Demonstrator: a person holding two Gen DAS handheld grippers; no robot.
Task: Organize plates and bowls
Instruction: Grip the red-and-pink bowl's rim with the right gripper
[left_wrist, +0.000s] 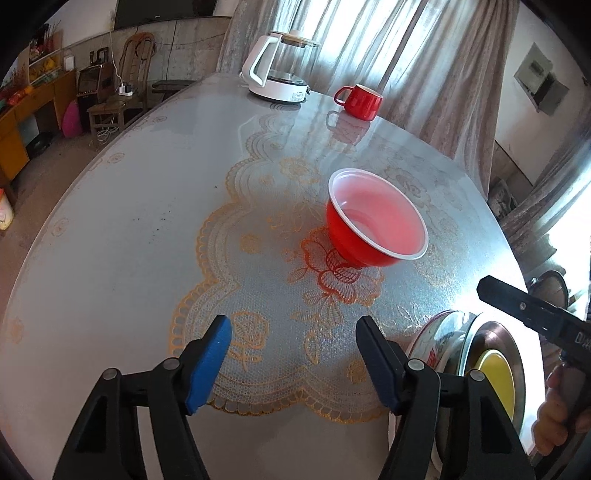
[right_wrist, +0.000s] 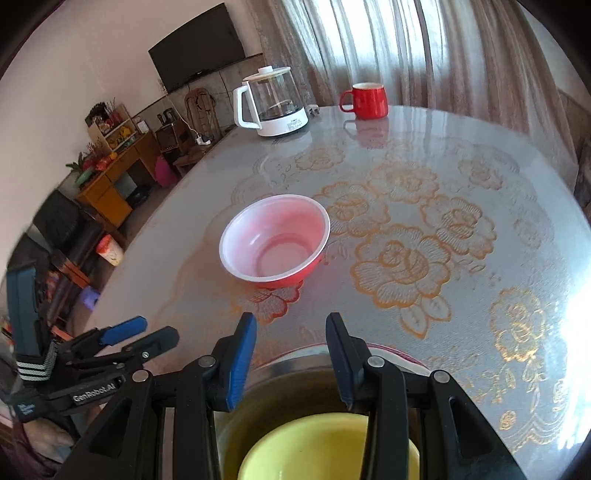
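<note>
A red bowl with a white inside (left_wrist: 376, 218) (right_wrist: 275, 240) stands upright in the middle of the round table. My left gripper (left_wrist: 293, 365) is open and empty, low over the table, with the bowl ahead and a little right of it. A stack sits at the table's near right edge: a patterned plate (left_wrist: 439, 339), a steel bowl (left_wrist: 495, 354) (right_wrist: 295, 373) and a yellow bowl (left_wrist: 498, 384) (right_wrist: 328, 446) inside it. My right gripper (right_wrist: 291, 354) is open and empty above this stack, its fingers over the steel bowl's far rim. It shows at the right in the left wrist view (left_wrist: 517, 302).
A white and glass kettle (left_wrist: 280, 66) (right_wrist: 273, 103) and a red mug (left_wrist: 360, 100) (right_wrist: 367, 99) stand at the table's far edge. The table (left_wrist: 129, 240) has a glossy lace-patterned cover. Chairs and cabinets stand to the left beyond the table.
</note>
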